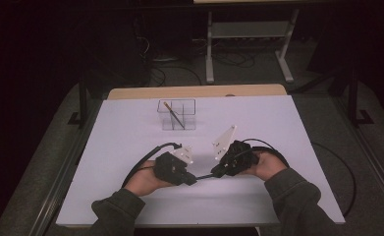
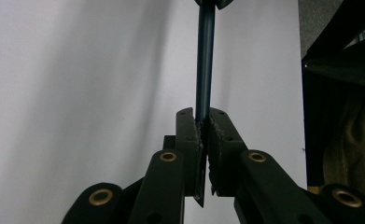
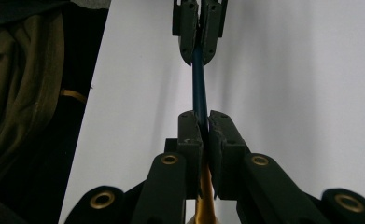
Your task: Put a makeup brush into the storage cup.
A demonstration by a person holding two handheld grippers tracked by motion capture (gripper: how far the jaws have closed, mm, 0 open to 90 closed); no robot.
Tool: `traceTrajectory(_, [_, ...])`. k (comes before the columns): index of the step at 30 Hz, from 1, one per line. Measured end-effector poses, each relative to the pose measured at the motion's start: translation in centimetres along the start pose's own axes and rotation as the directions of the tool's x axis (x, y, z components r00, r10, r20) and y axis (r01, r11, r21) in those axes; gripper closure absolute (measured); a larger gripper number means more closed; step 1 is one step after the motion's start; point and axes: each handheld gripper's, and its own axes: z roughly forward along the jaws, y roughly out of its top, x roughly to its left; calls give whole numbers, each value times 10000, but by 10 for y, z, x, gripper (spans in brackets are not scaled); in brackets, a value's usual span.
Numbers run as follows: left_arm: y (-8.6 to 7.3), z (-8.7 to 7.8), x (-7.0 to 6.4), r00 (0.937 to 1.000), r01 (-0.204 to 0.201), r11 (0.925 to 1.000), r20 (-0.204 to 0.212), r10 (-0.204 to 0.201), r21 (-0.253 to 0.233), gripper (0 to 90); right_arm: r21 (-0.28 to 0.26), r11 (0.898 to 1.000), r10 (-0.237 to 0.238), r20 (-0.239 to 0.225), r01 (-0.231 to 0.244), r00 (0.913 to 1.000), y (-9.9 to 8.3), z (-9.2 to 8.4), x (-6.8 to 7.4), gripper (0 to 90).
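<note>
Clear bin (image 1: 177, 114), beyond the grippers, holds one brush (image 1: 174, 115). Left gripper (image 1: 193, 180) and right gripper (image 1: 215, 172) both clamp a blue rod (image 1: 204, 176).

On the bench (image 1: 130, 147), a clear divided container (image 1: 177, 114) stands toward the far side, left of the middle, with a brush (image 1: 173, 116) leaning inside it. Nearer the person, the left gripper (image 1: 193, 179) and the right gripper (image 1: 216, 171) face each other, tips near but apart, well in front of the container. Between them spans a slim brush handle (image 2: 204, 60), one end in each gripper's jaws, above the bench top. Behind the bench, on the floor, stands a metal frame (image 1: 248, 34).
</note>
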Motion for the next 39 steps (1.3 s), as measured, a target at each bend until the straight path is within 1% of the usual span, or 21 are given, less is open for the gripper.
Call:
traceTrajectory(4, [-1,-3,-1,9999,-57,10000,89,57,-35,846,-62,10000,-44,-2,44,10000,1,0,0,826])
traceTrajectory(6, [-1,-4,-2,10000,-62,9998,-33,61,-186,848,-26,10000,31,-1,-31,10000,1,0,2,815])
traceTrajectory(8, [-1,-5,-3,9999,-103,9997,-117,100,-238,850,-79,10000,28,-18,-29,10000,1,0,1,780])
traceTrajectory(9, [-2,-8,-3,9997,-130,9997,-224,125,-206,850,-122,9999,114,17,-114,9999,0,-1,1,730])
traceTrajectory(12, [-4,-11,-3,9994,-169,9996,-293,163,-209,852,-154,9997,196,130,-194,9997,-1,-3,1,694])
traceTrajectory(14, [-6,-14,-3,9993,-152,9995,-342,142,-271,851,-124,9996,255,249,-252,9994,-3,-4,1,686])
traceTrajectory(15, [-6,-15,-3,9992,-185,9994,-360,174,-280,852,-194,9992,363,254,-358,9990,-4,-5,0,686])
traceTrajectory(16, [-7,-16,-3,9991,-201,9993,-386,189,-310,852,-250,9992,325,317,-317,9990,-4,-6,-1,690])
traceTrajectory(18, [-9,-19,-3,9992,-183,9990,-358,169,-398,852,-338,9986,415,262,-406,9988,-6,-7,-1,715])
traceTrajectory(22, [-10,-20,-4,9991,-226,9988,-370,210,-431,852,-389,9987,328,200,-320,9993,-5,-7,-2,782])
traceTrajectory(26, [-10,-19,-4,9992,-278,9988,-293,267,-403,848,-382,9990,248,-118,-252,9996,-4,-6,-2,817])
traceTrajectory(28, [-10,-20,-3,9996,-240,9988,-143,234,-432,838,-341,9991,252,-241,-260,9994,-3,-7,-2,821])
traceTrajectory(29, [-10,-20,-3,9997,-186,9987,-167,178,-484,822,-308,9993,226,-273,-234,9994,-2,-7,-2,822])
traceTrajectory(31, [-9,-20,-2,9999,-99,9990,-146,92,-444,735,-207,9997,129,-251,-134,9996,0,-8,-2,823])
traceTrajectory(33, [-8,-20,-3,9997,-122,9992,-200,115,-380,701,-76,9999,140,-224,-142,9996,3,-9,-1,823])
traceTrajectory(35, [-6,-20,-4,9998,-99,9992,-148,93,-397,691,227,9996,-135,-138,138,9998,8,-9,-1,824])
traceTrajectory(37, [-4,-18,-6,9998,-147,9992,-139,142,-366,701,421,9988,-230,-189,238,9996,12,-9,0,824])
traceTrajectory(38, [-3,-18,-6,9997,-212,9993,-127,209,-297,710,483,9981,-377,-123,383,9992,16,-8,1,824])
traceTrajectory(39, [-2,-18,-6,9997,-246,9994,-102,243,-263,710,571,9976,-383,-124,389,9992,18,-8,2,824])
